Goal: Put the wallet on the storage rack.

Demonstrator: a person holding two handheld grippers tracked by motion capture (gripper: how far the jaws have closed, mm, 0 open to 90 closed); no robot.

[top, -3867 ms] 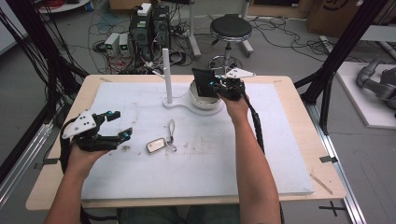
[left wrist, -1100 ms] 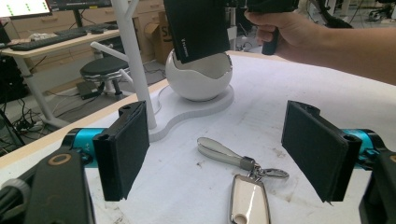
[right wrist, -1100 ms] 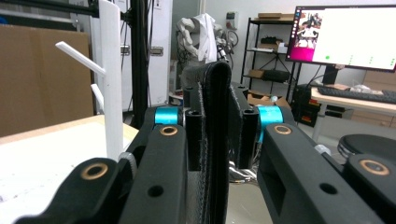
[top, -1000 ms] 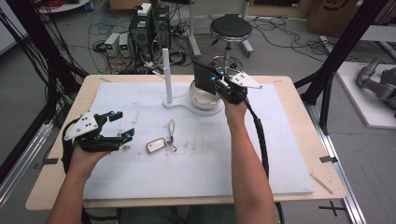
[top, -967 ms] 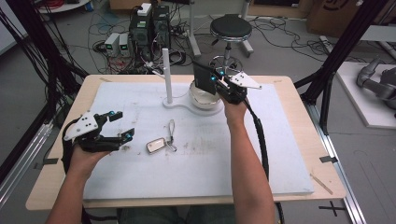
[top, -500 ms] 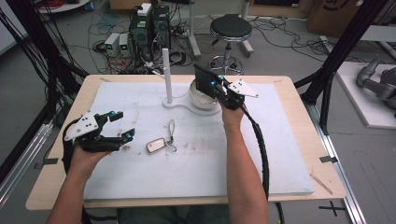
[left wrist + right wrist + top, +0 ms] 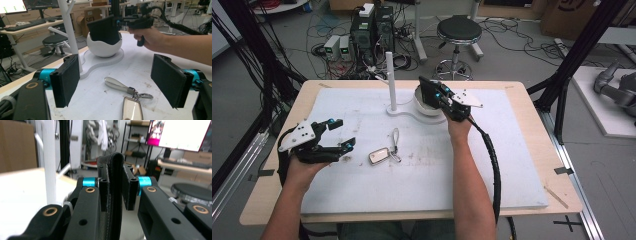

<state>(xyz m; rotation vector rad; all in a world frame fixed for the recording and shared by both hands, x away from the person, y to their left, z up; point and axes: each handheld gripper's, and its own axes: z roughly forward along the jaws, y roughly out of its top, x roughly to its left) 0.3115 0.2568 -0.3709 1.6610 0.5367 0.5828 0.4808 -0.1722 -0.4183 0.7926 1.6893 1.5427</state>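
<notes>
Since the earlier frame the right gripper (image 7: 435, 93) has sunk, its jaws clamped on a black wallet (image 7: 103, 30) now entering the white bowl (image 7: 105, 48); release seems near. At 8 o'clock, the left gripper (image 7: 338, 134) rests open beside the key fob (image 7: 379, 156).
</notes>
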